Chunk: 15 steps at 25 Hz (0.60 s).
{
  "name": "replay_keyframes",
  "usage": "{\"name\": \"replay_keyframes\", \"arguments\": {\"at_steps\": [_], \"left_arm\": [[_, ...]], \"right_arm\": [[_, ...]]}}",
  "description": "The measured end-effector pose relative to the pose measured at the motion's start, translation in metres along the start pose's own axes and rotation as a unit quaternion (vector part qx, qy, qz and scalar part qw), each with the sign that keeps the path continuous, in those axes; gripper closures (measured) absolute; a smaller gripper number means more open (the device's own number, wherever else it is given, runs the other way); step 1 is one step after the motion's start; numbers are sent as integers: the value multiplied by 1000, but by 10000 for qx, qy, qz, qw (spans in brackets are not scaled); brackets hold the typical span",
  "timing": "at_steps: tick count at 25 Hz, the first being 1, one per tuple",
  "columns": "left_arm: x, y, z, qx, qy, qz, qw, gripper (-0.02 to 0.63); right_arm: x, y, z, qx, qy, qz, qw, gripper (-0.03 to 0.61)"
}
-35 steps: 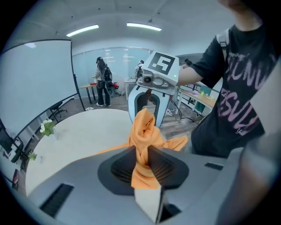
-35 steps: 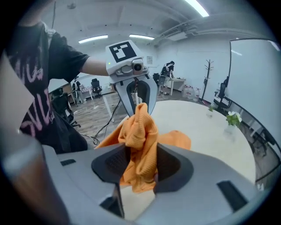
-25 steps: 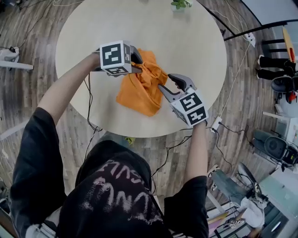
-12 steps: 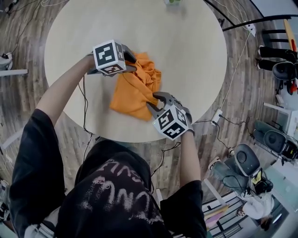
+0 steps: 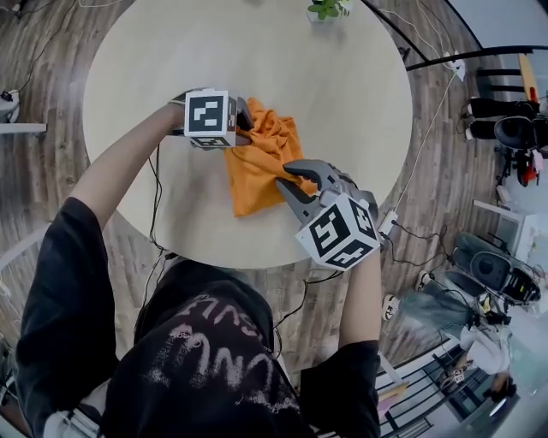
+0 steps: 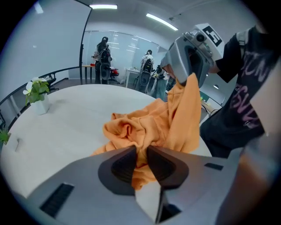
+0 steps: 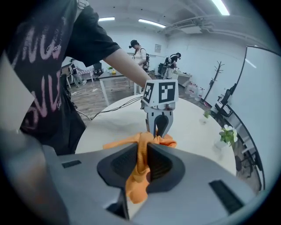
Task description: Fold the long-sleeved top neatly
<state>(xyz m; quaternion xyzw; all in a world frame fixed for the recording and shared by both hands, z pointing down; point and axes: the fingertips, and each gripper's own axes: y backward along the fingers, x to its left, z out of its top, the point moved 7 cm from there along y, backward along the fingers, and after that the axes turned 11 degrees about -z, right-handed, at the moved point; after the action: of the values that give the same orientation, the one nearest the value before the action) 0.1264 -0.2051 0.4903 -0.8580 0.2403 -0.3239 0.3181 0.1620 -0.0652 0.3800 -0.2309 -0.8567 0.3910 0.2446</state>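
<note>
**Crumpled top gripped at two points**

Both sets of jaws have just been closing and now pinch cloth; the left gripper (image 5: 245, 127) and the right gripper (image 5: 288, 176) hold opposite sides of the crumpled orange long-sleeved top (image 5: 257, 162), bunched on the round pale table (image 5: 171, 51); nothing looks folded yet, so the next move is probably drawing it flat; a small potted green plant (image 5: 329, 8) stands at the far rim; grey plank floor (image 5: 51, 94) surrounds.

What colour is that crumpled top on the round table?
The top is plain orange, with no pattern. It shows best in the head view.
</note>
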Motion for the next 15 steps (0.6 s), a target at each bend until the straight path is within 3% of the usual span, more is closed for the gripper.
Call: {"name": "replay_keyframes", "arguments": {"at_steps": [4, 8, 12, 15], "left_arm": [[0, -6, -8, 101, -132, -43, 9999, 526], [3, -6, -11, -181, -109, 58, 9998, 529], [3, -5, -18, -196, -119, 173, 9996, 531], [7, 6, -21, -254, 153, 432, 9986, 508]], "right_arm": [[-12, -7, 6, 86, 349, -64, 9993, 512], [-39, -22, 12, -51, 358, -166, 9992, 509], [-58, -55, 14, -40, 496, 156, 9986, 508], [-69, -85, 6, -14, 520, 401, 9978, 505]]}}
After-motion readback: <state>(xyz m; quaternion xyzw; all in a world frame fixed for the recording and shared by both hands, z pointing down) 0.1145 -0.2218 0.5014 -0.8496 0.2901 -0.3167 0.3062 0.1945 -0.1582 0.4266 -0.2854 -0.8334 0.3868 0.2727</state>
